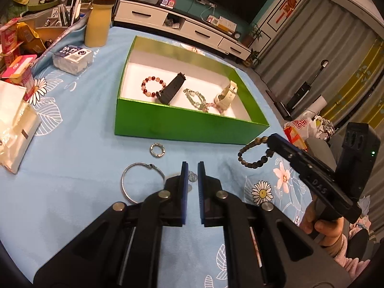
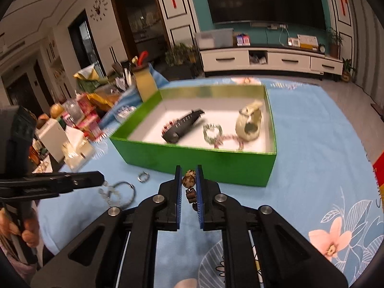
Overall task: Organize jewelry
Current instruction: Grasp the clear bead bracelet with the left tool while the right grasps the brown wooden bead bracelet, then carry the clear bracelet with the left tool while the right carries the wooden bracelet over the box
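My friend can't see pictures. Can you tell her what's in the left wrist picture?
The right gripper lifts a dark bead bracelet toward an open green box holding two watches and bead bracelets. On the blue cloth near the shut left gripper lie a silver bangle and a small ring.
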A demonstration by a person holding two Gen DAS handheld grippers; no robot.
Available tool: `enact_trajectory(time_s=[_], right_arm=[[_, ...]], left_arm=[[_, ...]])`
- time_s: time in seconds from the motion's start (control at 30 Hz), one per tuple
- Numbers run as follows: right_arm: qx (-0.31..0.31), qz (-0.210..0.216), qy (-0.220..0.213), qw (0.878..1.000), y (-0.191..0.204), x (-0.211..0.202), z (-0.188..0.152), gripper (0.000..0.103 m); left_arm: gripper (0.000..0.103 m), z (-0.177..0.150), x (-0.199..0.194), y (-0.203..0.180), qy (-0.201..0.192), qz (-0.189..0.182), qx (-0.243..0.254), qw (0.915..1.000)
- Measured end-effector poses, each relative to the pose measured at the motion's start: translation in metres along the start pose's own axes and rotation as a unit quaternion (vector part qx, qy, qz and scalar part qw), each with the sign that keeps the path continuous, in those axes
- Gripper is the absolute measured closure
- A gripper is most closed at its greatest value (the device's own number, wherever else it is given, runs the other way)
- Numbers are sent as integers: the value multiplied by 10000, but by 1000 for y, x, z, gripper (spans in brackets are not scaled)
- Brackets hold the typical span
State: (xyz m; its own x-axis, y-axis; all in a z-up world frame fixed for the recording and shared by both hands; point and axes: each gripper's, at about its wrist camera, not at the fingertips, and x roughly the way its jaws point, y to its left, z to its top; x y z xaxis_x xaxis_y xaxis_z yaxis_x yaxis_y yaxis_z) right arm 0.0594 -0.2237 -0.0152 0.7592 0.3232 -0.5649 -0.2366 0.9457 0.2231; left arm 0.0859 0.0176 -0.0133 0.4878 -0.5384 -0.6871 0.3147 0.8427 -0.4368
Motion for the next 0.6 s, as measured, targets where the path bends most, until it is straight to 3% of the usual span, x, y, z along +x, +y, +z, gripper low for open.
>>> enact_trajectory(time_s=[0.6], right_arm=[[116,-126,-343,9993,-11,-29,15,92]], left_arm=[[96,17,-26,-6,-309,49,78,9995]])
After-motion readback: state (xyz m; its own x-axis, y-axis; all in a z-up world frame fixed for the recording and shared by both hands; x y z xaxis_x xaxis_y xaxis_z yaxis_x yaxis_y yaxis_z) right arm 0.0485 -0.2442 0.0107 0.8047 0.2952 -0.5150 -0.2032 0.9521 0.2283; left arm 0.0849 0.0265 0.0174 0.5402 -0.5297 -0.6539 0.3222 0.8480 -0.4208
